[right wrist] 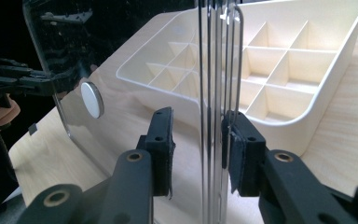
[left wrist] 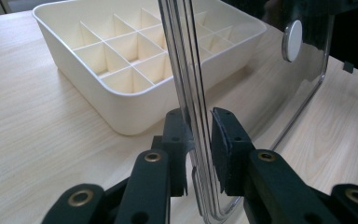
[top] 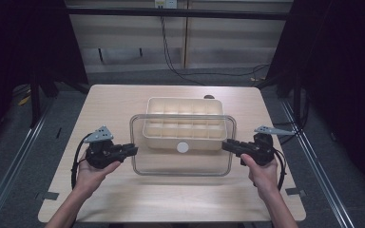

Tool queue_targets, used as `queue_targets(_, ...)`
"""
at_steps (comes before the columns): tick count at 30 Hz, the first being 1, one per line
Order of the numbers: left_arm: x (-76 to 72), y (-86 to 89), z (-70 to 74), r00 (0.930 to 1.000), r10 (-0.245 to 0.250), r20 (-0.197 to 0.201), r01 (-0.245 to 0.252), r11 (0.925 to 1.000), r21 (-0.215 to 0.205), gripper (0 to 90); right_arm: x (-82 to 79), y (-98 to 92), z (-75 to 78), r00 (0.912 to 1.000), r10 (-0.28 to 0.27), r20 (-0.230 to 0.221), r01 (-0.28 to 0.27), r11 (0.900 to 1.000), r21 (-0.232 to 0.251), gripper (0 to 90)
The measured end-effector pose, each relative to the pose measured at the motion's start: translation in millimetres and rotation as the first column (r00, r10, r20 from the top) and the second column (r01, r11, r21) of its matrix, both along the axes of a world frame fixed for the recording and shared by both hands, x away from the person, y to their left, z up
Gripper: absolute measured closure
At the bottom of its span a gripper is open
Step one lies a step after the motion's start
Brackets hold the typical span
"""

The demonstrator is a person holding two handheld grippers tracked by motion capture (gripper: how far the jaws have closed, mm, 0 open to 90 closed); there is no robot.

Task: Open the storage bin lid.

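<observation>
A clear rectangular lid (top: 180,170) with a white round knob (top: 182,147) hangs between my two grippers, its far part over the front of a cream divided box (top: 180,107). My left gripper (top: 134,150) is shut on the lid's left edge and my right gripper (top: 224,145) on its right edge. In the left gripper view the gripper (left wrist: 198,135) clamps the lid's rim (left wrist: 192,93) edge-on, with the box (left wrist: 121,51) and knob (left wrist: 292,33) beyond. In the right gripper view the gripper (right wrist: 198,140) stands around the rim (right wrist: 216,70), with the knob (right wrist: 92,99) and box (right wrist: 284,70) behind.
The box stands at the middle of a light wooden table (top: 123,199). Metal rails (top: 14,156) run along both sides of the table, and dark curtains flank it. Cables (top: 171,61) lie on the floor behind. The left hand and its gripper (right wrist: 14,79) show far off in the right gripper view.
</observation>
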State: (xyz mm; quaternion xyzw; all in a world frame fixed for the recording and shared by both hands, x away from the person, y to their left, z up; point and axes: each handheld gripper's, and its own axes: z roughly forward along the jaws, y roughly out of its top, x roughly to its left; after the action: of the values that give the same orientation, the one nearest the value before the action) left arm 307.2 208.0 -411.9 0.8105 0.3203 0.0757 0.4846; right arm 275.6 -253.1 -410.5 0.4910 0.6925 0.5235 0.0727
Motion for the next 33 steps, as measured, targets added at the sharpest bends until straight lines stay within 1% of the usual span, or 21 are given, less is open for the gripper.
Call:
queue_targets(4, -4.6, 0.9, 0.0, 1.0000, 0.003, 0.001, -0.003, 0.9998, 0.019, 76.0, -5.1, 1.9, 0.5, 1.0000, 0.005, 0.000, -0.005, 1.000, -0.002, 65.5)
queue_targets(8, -7.7, 3.7, -0.3, 1.0000, 0.002, 0.004, -0.002, 0.9997, 0.026, 76.0, -8.6, 3.9, -1.8, 0.9998, 0.019, -0.007, -0.019, 1.000, -0.002, 66.0)
queue_targets(10, -8.0, 4.9, -2.0, 1.0000, 0.002, -0.005, -0.002, 0.9994, 0.033, 76.0, -10.2, 5.3, -2.6, 0.9996, 0.026, -0.012, -0.026, 1.000, -0.006, 66.1)
queue_targets(11, -9.0, 5.5, -2.9, 1.0000, 0.002, -0.003, -0.002, 0.9993, 0.037, 76.0, -11.3, 6.2, -3.8, 0.9995, 0.029, -0.015, -0.029, 1.000, -0.010, 66.3)
queue_targets(13, -11.3, 5.4, -5.0, 0.9998, 0.007, -0.019, -0.006, 0.9992, 0.039, 76.0, -12.4, 7.1, -7.8, 0.9994, 0.029, -0.019, -0.030, 1.000, -0.008, 66.2)
queue_targets(17, -16.2, 6.5, -6.4, 0.9996, 0.004, -0.026, -0.003, 0.9987, 0.050, 76.1, -16.0, 7.6, -13.6, 0.9986, 0.036, -0.039, -0.036, 0.999, 0.001, 66.2)
queue_targets(20, -20.5, 6.6, -6.1, 0.9997, 0.001, -0.025, 0.001, 0.9984, 0.057, 76.1, -20.2, 7.8, -13.4, 0.9983, 0.040, -0.043, -0.040, 0.999, 0.000, 66.2)
queue_targets(25, -27.5, 4.9, -10.1, 0.9994, -0.008, -0.035, 0.010, 0.9978, 0.066, 76.1, -29.6, 6.9, -13.6, 0.9971, 0.050, -0.058, -0.051, 0.999, -0.013, 66.2)
queue_targets(33, -34.7, 4.5, -17.5, 0.9973, -0.020, -0.070, 0.026, 0.9966, 0.078, 76.2, -37.9, 5.6, -23.7, 0.9947, 0.057, -0.085, -0.058, 0.998, -0.008, 66.2)
